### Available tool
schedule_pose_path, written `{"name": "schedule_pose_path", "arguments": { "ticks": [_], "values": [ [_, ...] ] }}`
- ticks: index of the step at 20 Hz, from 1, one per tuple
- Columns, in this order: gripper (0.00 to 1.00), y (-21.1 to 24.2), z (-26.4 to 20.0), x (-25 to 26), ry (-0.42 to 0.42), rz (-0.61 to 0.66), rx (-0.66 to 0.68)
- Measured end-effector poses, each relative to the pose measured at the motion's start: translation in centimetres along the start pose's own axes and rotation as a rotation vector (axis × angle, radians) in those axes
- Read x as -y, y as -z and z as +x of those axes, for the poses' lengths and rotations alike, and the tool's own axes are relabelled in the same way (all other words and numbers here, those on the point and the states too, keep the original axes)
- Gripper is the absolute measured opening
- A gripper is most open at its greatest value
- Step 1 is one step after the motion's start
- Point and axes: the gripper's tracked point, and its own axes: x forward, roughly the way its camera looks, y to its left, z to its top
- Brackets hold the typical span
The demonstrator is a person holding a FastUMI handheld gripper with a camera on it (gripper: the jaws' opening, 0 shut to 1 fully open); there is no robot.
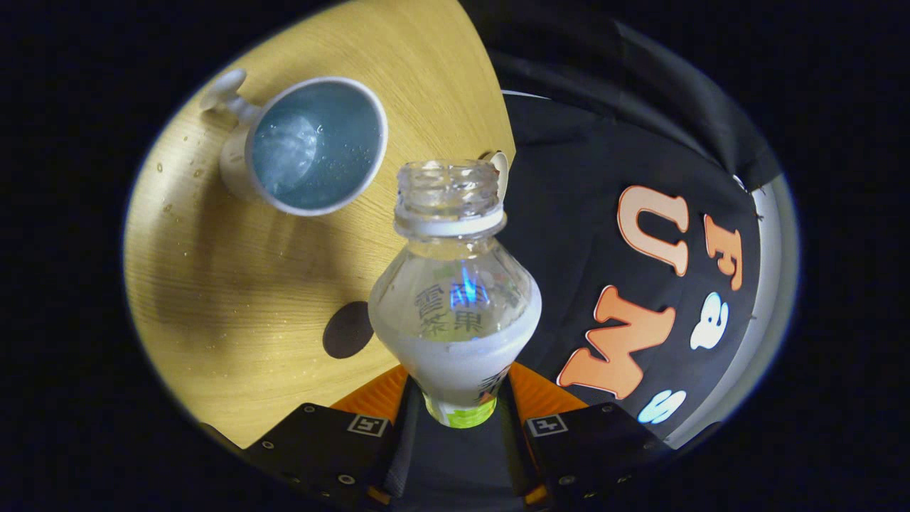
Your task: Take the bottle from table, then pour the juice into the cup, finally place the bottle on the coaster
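Bottle in the grip, cup up at eleven o'clock.
Wooden table tilts across the view; the gripper pinches the bottle between both fingers, open neck pointing away along them. Its printed characters look blurred, unreadable. White cup holds liquid; dark coaster at nine o'clock.

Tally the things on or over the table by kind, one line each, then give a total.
Bottles: 1, the open bottle clamped between the hand-held gripper fingers.
Cups: 1, the white cup, liquid inside.
Coasters: 1, the dark coaster on the table.
Total: 3
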Motion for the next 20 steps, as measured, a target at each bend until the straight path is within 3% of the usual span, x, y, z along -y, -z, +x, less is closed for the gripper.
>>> {"name": "schedule_pose_path", "arguments": {
  "ticks": [8,15,20],
  "values": [
    [0.56,-0.5,-2.7,-0.3,-0.143,0.476,0.025],
    [0.56,1.3,-2.8,0.4,-0.193,0.838,0.023],
    [0.56,2.7,-3.0,-0.4,-0.281,1.163,-0.001]
  ]
}}
